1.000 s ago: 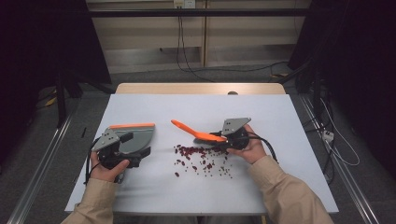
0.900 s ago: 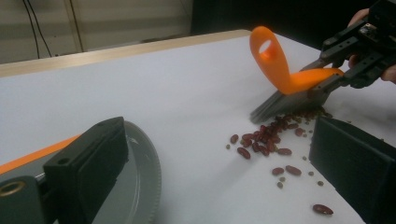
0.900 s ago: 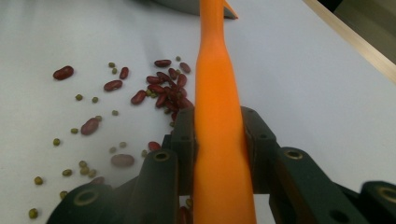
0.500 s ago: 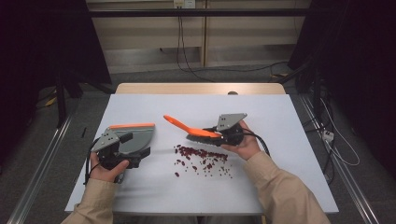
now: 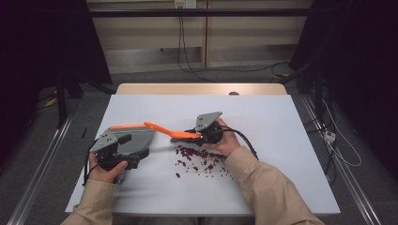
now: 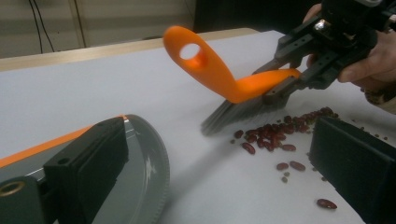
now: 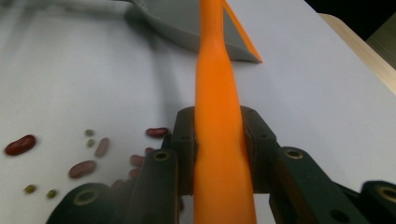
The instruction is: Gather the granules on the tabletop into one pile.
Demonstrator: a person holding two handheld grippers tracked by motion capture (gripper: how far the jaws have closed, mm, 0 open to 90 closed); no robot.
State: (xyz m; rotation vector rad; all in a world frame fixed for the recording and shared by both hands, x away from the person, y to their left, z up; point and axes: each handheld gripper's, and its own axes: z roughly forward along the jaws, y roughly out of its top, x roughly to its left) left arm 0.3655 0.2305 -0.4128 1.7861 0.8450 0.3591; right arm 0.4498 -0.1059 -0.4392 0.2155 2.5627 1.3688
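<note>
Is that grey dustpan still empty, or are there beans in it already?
Empty, as far as it shows: the dustpan has a bare grey floor, and the beans lie on the table beside the brush.

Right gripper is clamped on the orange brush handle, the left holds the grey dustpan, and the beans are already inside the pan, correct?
Not quite. The beans lie loose on the white table, outside the dustpan; the high view shows this. The rest holds: the right gripper is clamped on the orange brush handle, and the left gripper holds the grey dustpan.
</note>
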